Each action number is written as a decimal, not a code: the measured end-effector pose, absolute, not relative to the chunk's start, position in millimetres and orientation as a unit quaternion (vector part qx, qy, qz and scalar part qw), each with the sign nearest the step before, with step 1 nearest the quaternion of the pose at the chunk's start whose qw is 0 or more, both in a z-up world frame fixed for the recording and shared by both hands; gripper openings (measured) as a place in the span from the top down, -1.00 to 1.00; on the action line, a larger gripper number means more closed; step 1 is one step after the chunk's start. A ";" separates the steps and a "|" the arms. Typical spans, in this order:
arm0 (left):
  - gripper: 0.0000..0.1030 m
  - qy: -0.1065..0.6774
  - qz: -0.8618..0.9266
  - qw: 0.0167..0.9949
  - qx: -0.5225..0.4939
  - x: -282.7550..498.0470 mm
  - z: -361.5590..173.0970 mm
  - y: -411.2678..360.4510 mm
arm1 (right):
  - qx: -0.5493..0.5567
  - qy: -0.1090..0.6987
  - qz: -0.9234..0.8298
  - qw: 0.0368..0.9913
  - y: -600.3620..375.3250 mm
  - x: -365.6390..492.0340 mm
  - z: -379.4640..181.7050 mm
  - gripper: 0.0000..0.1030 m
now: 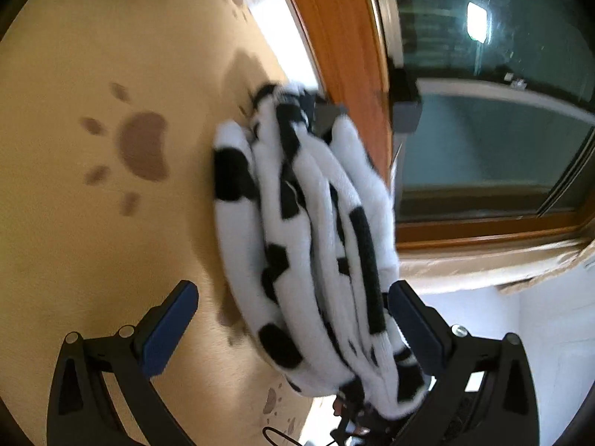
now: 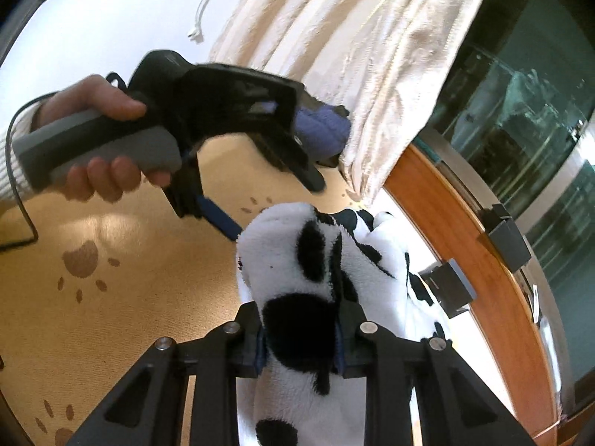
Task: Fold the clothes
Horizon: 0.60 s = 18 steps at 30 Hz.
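Observation:
A white fleece garment with black cow patches (image 1: 316, 223) hangs bunched in long folds above the tan cover. My right gripper (image 2: 301, 334) is shut on a thick fold of this cow-print fleece (image 2: 297, 260), with both pads pressed into it. In the right wrist view a hand holds my left gripper (image 2: 267, 200), which is open just beyond the fleece's top. In its own view the left gripper (image 1: 293, 290) stands wide open. The fleece hangs between the fingers and brushes the right finger (image 1: 412, 319); the left finger is bare.
Below lies a tan cover with brown paw prints (image 1: 93, 223). A cream curtain (image 2: 353, 37) hangs at the back, with a blue cloth (image 2: 327, 130) beside it. On the right are a wooden window frame (image 2: 483, 278), dark glass (image 1: 483, 74) and grey latches (image 2: 450, 290).

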<state>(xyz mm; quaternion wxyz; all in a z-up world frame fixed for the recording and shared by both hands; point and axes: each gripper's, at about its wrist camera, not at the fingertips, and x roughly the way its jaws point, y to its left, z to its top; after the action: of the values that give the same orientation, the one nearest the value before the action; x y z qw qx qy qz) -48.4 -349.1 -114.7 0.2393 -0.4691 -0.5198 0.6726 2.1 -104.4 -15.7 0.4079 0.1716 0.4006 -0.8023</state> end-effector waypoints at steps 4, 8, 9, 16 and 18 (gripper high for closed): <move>-0.99 -0.495 0.670 0.234 -0.501 -73.7 -110.0 -323.3 | 0.169 0.391 -0.806 0.411 -95.5 6.4 -18.0 0.47; -0.99 -0.490 0.667 0.237 -0.509 -92.0 -102.8 -309.0 | 0.164 0.381 -0.812 0.411 -89.2 9.8 -18.9 0.47; -0.99 -0.490 0.665 0.238 -0.511 -94.5 -101.3 -307.0 | 0.163 0.380 -0.813 0.411 -88.2 10.0 -19.4 0.47; -0.99 -0.543 0.650 0.268 -0.460 -79.9 -103.1 -320.1 | 0.161 0.359 -0.815 0.424 -80.5 10.4 -21.7 0.47; -0.99 -0.552 0.650 0.277 -0.443 -73.8 -106.2 -321.6 | 0.162 0.355 -0.815 0.428 -79.3 10.2 -22.5 0.47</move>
<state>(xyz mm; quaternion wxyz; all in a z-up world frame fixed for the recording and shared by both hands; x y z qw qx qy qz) -73.8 -321.6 -106.2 0.2774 -0.4427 -0.5516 0.6502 10.2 -79.3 -22.5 0.4279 0.1621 0.3550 -0.8152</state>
